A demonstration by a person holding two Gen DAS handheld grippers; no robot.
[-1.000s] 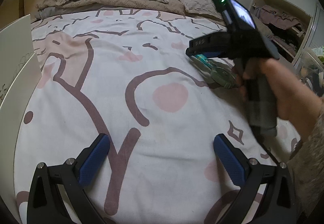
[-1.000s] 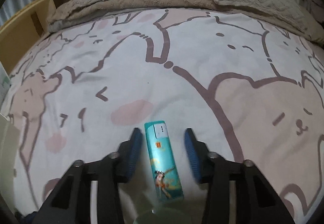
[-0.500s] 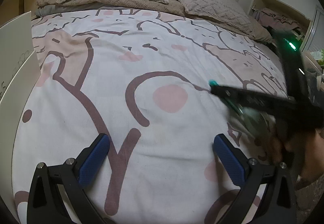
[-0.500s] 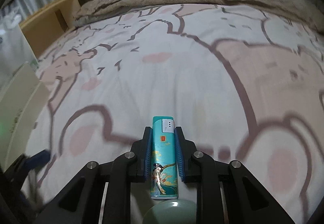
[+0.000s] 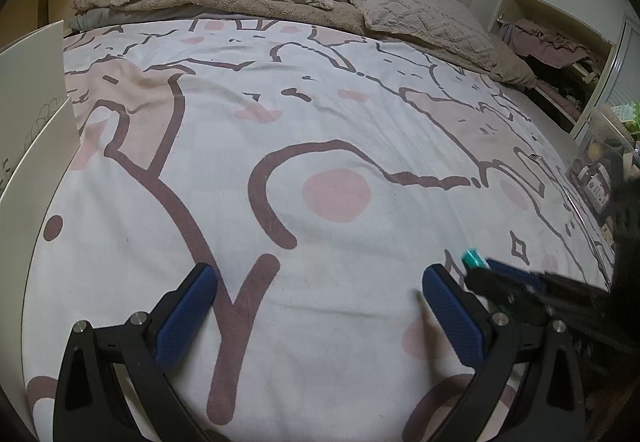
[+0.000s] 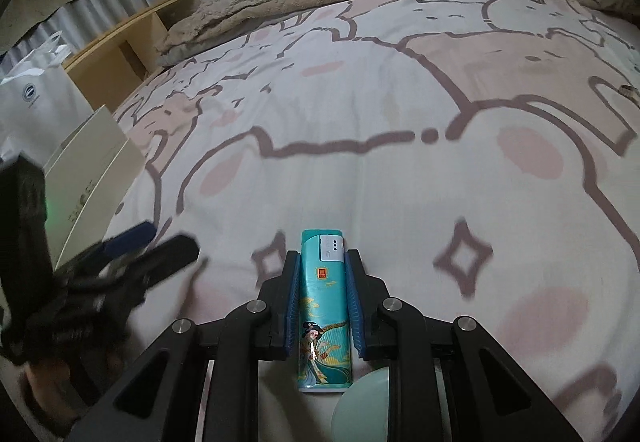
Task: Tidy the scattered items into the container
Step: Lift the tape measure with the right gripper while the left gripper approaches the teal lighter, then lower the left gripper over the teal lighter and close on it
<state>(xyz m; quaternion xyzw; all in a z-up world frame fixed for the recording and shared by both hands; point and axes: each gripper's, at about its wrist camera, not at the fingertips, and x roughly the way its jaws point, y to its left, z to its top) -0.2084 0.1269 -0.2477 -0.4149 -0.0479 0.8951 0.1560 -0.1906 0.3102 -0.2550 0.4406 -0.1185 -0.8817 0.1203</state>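
While over the bed, right tool pinching teal lighter bearing a painted figure and small red seal, unreadable; left tool spread, empty.

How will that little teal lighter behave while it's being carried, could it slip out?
The lighter looks stiff: its sides stay straight under the right gripper. Its glossy shell may be slippery, though the ribbed blue pads clamp both long sides. It is probably light for its size.
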